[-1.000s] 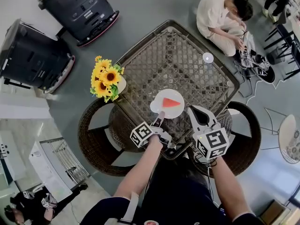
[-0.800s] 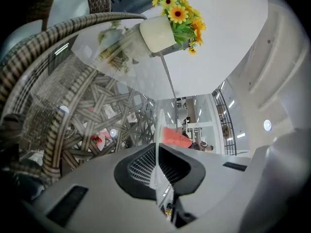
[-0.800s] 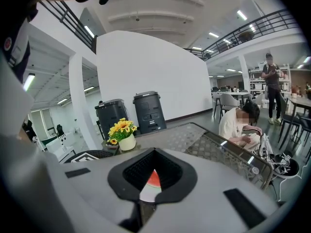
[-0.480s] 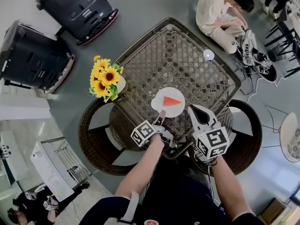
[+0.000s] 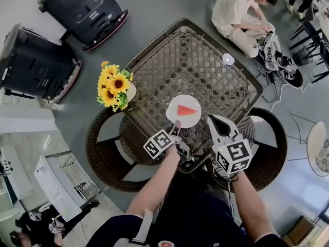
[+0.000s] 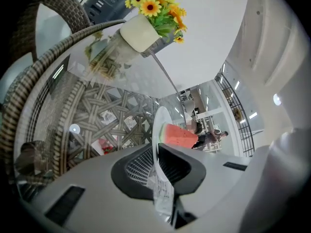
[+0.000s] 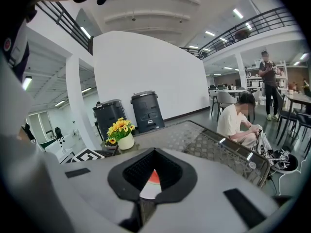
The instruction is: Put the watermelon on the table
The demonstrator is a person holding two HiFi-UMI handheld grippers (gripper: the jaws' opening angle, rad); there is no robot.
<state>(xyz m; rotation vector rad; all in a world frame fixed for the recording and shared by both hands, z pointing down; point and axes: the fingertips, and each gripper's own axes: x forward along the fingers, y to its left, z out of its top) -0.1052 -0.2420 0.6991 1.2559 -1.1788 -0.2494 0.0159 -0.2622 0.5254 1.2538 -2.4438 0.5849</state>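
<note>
head view with both gripper views. the watermelon (image 5: 186, 110), a red wedge, is carried on a white plate (image 5: 173, 116) over the near part of the glass-topped wicker table (image 5: 205, 60). whether the plate is already borne by the glass cannot be told. the plate is taken at its near rim by the left gripper (image 5: 176, 127), so that the fruit itself is never pinched and is kept clear of the jaws. in the left gripper view the thin rim is seen edge-on between the jaws, with the wedge just beyond. the jaws are almost together on the rim and have just been eased a little apart, which is judged to be the onset of release. the task is therefore judged to be nearly done, with only the letting go and drawing back left. the right gripper (image 5: 217, 125) is held just to the right of the plate and off it. its jaws are brought together on nothing, and the plate is merely seen past them. it is judged to be kept in reserve for steadying. a vase of sunflowers (image 5: 114, 90) is stood at the table's left corner, well apart from the plate, so the setting-down spot is left unobstructed.
</note>
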